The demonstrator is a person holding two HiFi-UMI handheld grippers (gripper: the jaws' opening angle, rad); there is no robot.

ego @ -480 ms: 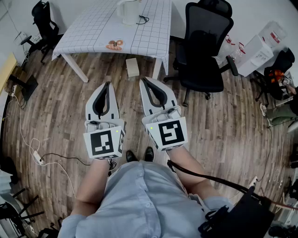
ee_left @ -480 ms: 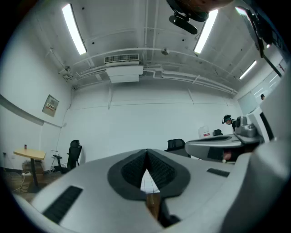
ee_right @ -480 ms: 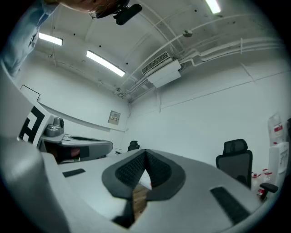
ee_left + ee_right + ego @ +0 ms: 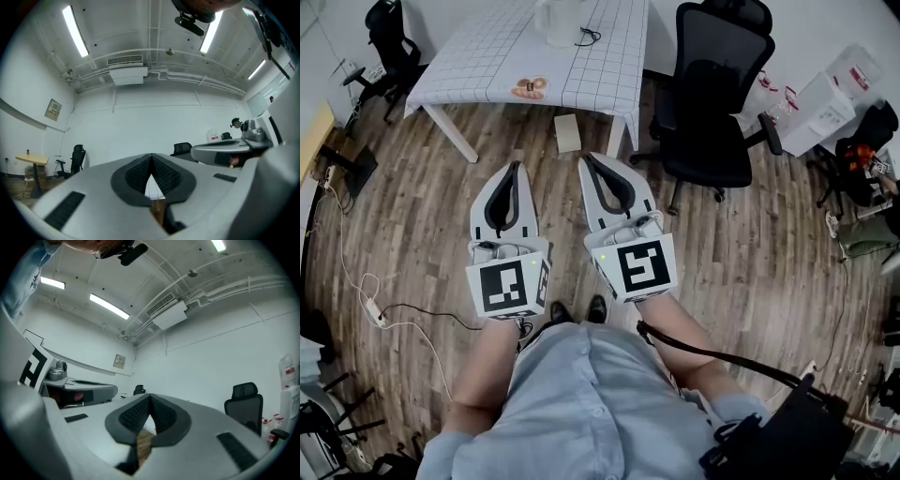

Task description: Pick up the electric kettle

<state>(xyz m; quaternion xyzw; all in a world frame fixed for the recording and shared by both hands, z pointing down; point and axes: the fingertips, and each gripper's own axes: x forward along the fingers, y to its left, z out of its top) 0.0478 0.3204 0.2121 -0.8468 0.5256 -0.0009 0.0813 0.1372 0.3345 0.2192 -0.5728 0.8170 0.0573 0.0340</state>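
On the table [image 4: 478,61], toward its far side: electric kettle [image 4: 554,21], pale and upright, with a black cable [image 4: 587,39] just beside it. At the table's near edge, a small orange packet [image 4: 531,90]. Below that edge, on the wood floor [image 4: 412,206], a pale box [image 4: 567,134]. Right of the table in the head view, a black office chair [image 4: 710,103]. Short of the table and well apart from the kettle: left gripper [image 4: 515,167] and right gripper [image 4: 585,158], side by side over the floor, both aimed toward the table. Left jaws clenched tip to tip, grasping nothing. Right jaws likewise pressed together and empty. Through the slit behind each pair of tips, only a sliver of table cloth and floor.
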